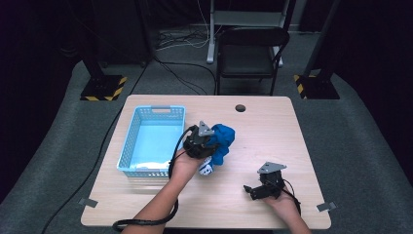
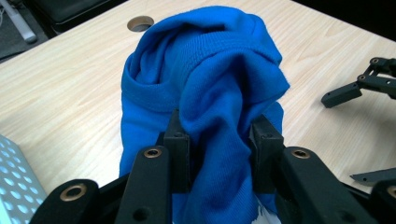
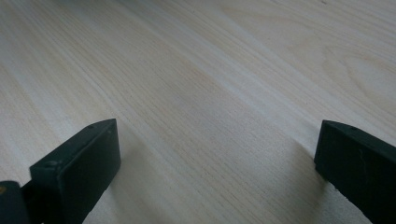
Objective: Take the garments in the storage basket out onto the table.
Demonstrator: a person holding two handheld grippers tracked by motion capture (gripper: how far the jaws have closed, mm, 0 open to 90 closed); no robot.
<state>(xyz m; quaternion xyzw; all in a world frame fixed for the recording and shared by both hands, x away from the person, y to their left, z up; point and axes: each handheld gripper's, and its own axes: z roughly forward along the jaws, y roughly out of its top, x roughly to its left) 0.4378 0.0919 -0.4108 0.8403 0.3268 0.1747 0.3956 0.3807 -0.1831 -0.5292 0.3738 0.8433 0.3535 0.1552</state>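
progress: blue cloth (image 2: pixel 205 93) gripped and bunched, not yet in the basket (image 1: pixel 127 151), judged next | left gripper (image 2: pixel 219 140): jaws clamped on a fold | right gripper (image 3: pixel 215 154): jaws wide, empty, low over the table (image 1: pixel 272 126) | place: cloth just right of the basket | axis: bundle roughly upright, pointing away from the person

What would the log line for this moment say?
left gripper: shut on blue cloth | right gripper: open, over table | basket: left of cloth
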